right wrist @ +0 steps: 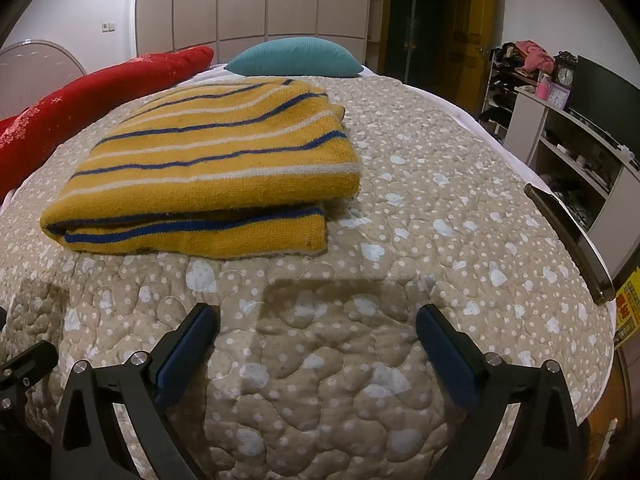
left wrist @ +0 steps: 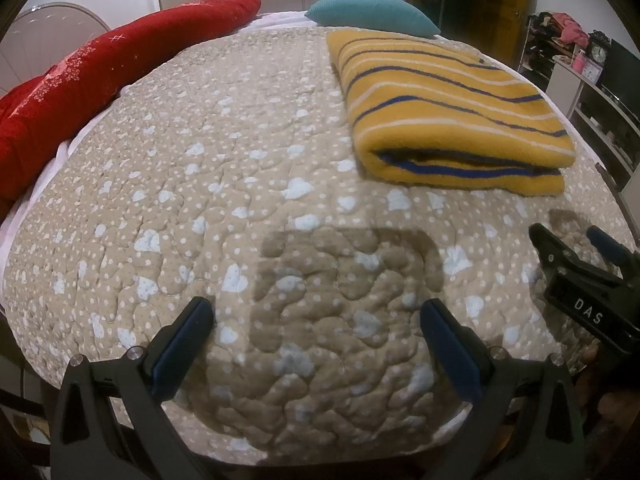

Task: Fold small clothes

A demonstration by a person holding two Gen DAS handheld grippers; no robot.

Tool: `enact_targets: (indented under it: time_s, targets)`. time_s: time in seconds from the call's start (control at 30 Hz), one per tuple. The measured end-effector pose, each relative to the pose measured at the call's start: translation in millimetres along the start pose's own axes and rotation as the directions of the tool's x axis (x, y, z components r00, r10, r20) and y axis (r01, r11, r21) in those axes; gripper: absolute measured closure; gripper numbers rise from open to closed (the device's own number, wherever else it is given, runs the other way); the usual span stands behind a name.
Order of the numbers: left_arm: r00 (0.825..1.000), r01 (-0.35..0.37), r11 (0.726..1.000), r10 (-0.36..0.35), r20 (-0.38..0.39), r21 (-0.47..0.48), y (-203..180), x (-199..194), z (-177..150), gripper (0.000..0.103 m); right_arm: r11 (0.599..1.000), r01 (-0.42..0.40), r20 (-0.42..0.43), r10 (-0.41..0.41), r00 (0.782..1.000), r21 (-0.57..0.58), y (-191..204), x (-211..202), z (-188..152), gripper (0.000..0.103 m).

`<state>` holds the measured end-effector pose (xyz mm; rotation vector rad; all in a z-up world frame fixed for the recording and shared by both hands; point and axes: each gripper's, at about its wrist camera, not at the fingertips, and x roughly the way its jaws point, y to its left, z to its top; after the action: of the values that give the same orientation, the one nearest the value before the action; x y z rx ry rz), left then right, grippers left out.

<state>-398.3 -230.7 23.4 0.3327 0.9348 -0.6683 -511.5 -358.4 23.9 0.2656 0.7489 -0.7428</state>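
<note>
A yellow knitted garment with blue and white stripes (left wrist: 452, 112) lies folded into a thick rectangle on the quilted beige bed cover (left wrist: 200, 184). In the right wrist view the garment (right wrist: 216, 168) sits ahead and to the left. My left gripper (left wrist: 316, 320) is open and empty over bare quilt, well short of the garment. My right gripper (right wrist: 318, 324) is open and empty, just in front of the garment's folded edge. The right gripper also shows at the right edge of the left wrist view (left wrist: 576, 244).
A red bolster (left wrist: 100, 76) lies along the left side of the bed and a teal pillow (right wrist: 294, 58) at its head. A dark phone (right wrist: 572, 240) lies at the bed's right edge. Shelves with a clock (right wrist: 565, 76) and a screen stand to the right.
</note>
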Motion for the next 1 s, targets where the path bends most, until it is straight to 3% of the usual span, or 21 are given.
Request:
enact_targets:
  time_s: [0.73, 0.87, 1.0]
  targets:
    - [0.999, 0.026, 1.0, -0.025, 0.047, -0.014, 2.8, -11.2, -1.2, 0.0, 1.0, -0.007, -0.039, 0.007, 0.999, 0.006, -0.3, -14.3, 5.1, 0.001]
    - [0.989, 0.023, 0.998, -0.014, 0.147, -0.061, 7.8, -41.2, -3.3, 0.0, 1.0, -0.019, 0.014, 0.019, 1.0, 0.014, -1.2, -35.1, 3.5, 0.001]
    - [0.959, 0.03, 0.997, -0.01, 0.282, -0.067, 11.2, -81.5, -2.0, 0.0, 1.0, -0.011, 0.119, 0.012, 0.993, -0.006, -0.1, -62.7, 6.8, 0.001]
